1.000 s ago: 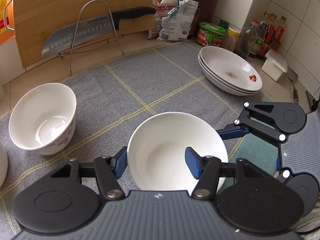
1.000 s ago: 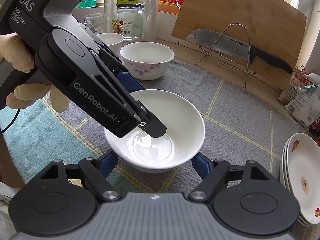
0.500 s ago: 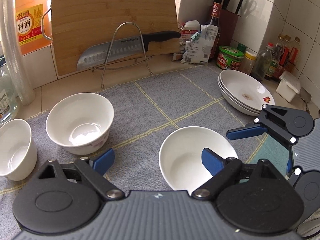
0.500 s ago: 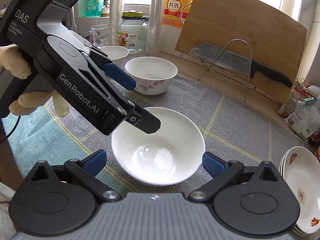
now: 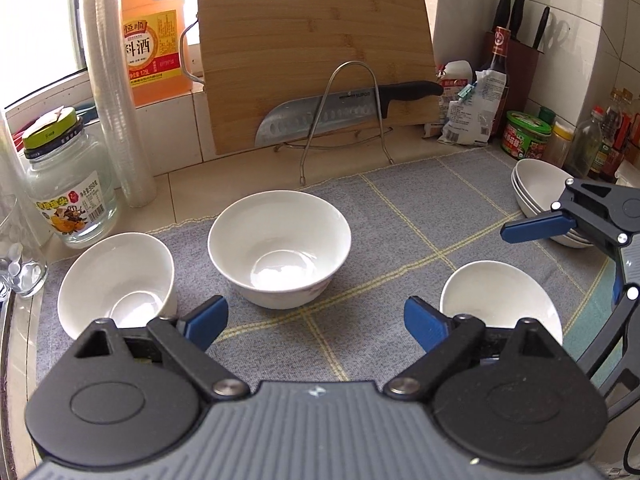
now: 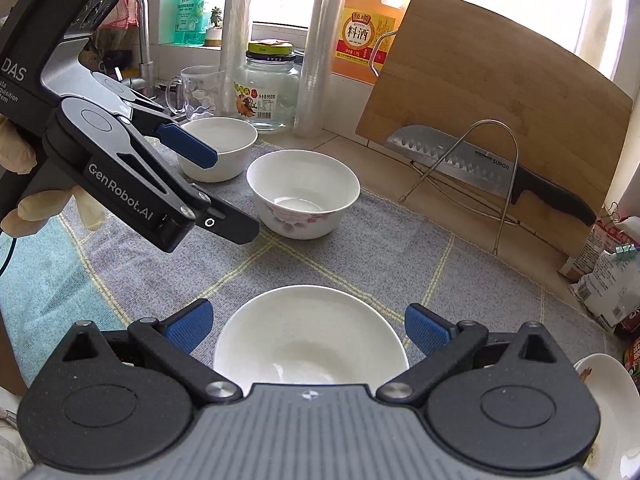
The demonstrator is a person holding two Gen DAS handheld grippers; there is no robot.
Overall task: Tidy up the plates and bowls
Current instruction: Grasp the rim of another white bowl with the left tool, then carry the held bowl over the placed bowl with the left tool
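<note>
Three white bowls stand on the grey mat [image 5: 400,216]: a plain one at the left [image 5: 116,284], a flowered one in the middle [image 5: 280,248], and a plain one at the right [image 5: 500,300]. My left gripper [image 5: 316,318] is open and empty, above the mat in front of the middle bowl. My right gripper [image 6: 308,322] is open and empty, with the near bowl [image 6: 310,336] between its fingers but apart from them. The flowered bowl [image 6: 304,196] and far bowl [image 6: 224,148] lie beyond. Stacked plates [image 5: 536,192] sit at the right.
A cutting board [image 5: 316,56] and knife [image 5: 344,110] on a wire rack stand behind the mat. A glass jar [image 5: 68,184], a plastic cup stack [image 5: 116,92] and a glass mug [image 6: 196,90] stand at the left. Sauce jars and bottles [image 5: 528,134] line the right wall.
My left gripper let go of the near bowl, opened and swung left and back toward the middle bowl. My right gripper pulled back a little.
</note>
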